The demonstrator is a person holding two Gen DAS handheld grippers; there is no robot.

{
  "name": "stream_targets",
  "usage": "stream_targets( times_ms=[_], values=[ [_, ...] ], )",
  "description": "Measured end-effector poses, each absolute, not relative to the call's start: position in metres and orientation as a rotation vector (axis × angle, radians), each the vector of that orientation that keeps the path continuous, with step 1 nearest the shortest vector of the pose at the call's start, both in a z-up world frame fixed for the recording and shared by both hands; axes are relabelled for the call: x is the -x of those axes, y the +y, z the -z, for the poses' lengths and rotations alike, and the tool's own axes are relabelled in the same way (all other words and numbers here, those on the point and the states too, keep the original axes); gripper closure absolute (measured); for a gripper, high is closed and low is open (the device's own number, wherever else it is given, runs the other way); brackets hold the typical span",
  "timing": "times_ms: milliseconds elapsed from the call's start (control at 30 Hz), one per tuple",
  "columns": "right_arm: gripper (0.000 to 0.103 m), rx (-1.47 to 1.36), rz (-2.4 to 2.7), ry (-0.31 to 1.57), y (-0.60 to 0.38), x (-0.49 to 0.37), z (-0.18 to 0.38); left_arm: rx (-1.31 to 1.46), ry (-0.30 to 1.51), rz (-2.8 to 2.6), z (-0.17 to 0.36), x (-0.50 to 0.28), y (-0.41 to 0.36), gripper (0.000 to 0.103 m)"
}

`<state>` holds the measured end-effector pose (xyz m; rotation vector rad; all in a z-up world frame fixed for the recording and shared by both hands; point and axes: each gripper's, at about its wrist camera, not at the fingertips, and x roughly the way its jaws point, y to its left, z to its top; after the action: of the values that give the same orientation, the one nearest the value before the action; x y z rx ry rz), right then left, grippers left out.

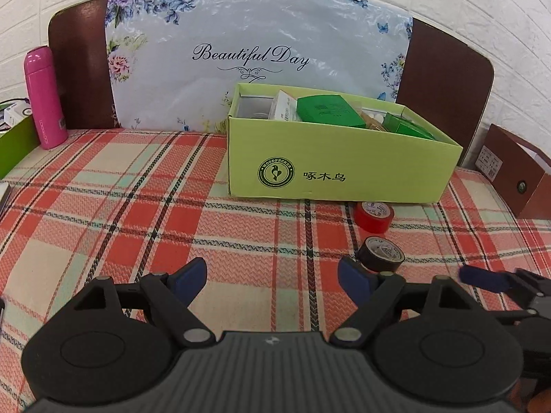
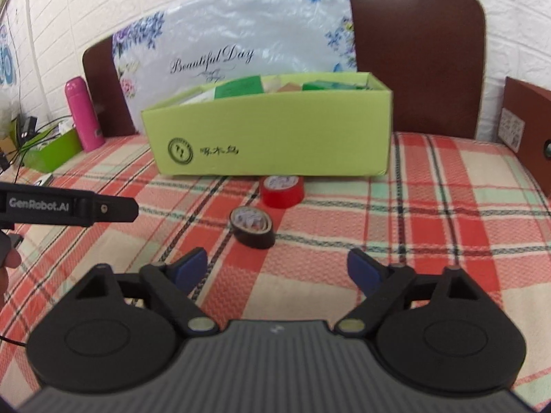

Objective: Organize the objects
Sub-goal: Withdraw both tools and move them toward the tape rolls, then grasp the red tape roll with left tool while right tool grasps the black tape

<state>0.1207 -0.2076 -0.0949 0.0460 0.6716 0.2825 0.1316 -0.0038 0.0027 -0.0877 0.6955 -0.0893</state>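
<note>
Judging by the layout, the sort was mostly done: the green cardboard box already held several items, including green packets, a pale carton and a clear container, all sitting inside its walls. Two things were left out on the plaid tablecloth: a red tape roll lying just in front of the box's near wall, and a black tape roll a bit nearer the grippers, close to the red one but not touching it. Left gripper was spread wide with nothing between its blue pads, over bare cloth left of the black roll. Right gripper was also spread and empty, with the black roll just ahead of its fingertips. My read: both rolls were not yet boxed; black roll looked like the next pick for the right side. Pink flask stood off at the far left, away from the box.
</note>
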Motion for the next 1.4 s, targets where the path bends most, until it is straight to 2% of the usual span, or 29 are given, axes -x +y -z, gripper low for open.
stream_targets(
  times_ms=[67,100,367,433,467,500,767,1067,1133,1167,1200,1400],
  values=[
    [0.032,-0.041,-0.31,0.692,-0.202,-0.129,0.097,0.101,0.692,0.098,-0.004,-0.13,0.0,0.017],
    [0.034,-0.035,-0.321,0.697,-0.198,-0.134,0.098,0.109,0.689,0.104,-0.004,-0.129,0.001,0.017],
    [0.035,0.029,-0.347,0.717,-0.172,-0.168,0.106,0.152,0.715,0.141,-0.001,-0.134,0.005,0.017],
    [0.046,0.037,-0.346,0.729,-0.168,-0.175,0.111,0.158,0.718,0.152,-0.001,-0.136,0.005,0.017],
    [0.062,0.038,-0.345,0.74,-0.168,-0.178,0.114,0.158,0.718,0.158,-0.001,-0.136,0.004,0.017],
    [0.067,0.038,-0.336,0.752,-0.168,-0.179,0.116,0.158,0.717,0.166,-0.002,-0.137,0.003,0.017],
    [0.067,0.028,-0.299,0.774,-0.196,-0.144,0.113,0.145,0.693,0.268,-0.005,-0.166,-0.038,0.017],
    [0.067,-0.042,-0.248,0.771,-0.234,-0.112,0.112,0.115,0.729,0.318,0.027,-0.233,-0.106,0.017],
    [0.067,-0.054,-0.247,0.773,-0.237,-0.111,0.113,0.111,0.736,0.323,0.034,-0.244,-0.11,0.025],
    [0.067,-0.057,-0.248,0.774,-0.238,-0.111,0.113,0.109,0.761,0.321,0.039,-0.249,-0.11,0.048],
    [0.067,-0.057,-0.248,0.774,-0.237,-0.111,0.113,0.096,0.771,0.293,0.041,-0.251,-0.109,0.053],
    [0.067,-0.059,-0.281,0.778,-0.237,-0.106,0.112,0.085,0.789,0.354,0.035,-0.212,-0.077,0.054]
  ],
)
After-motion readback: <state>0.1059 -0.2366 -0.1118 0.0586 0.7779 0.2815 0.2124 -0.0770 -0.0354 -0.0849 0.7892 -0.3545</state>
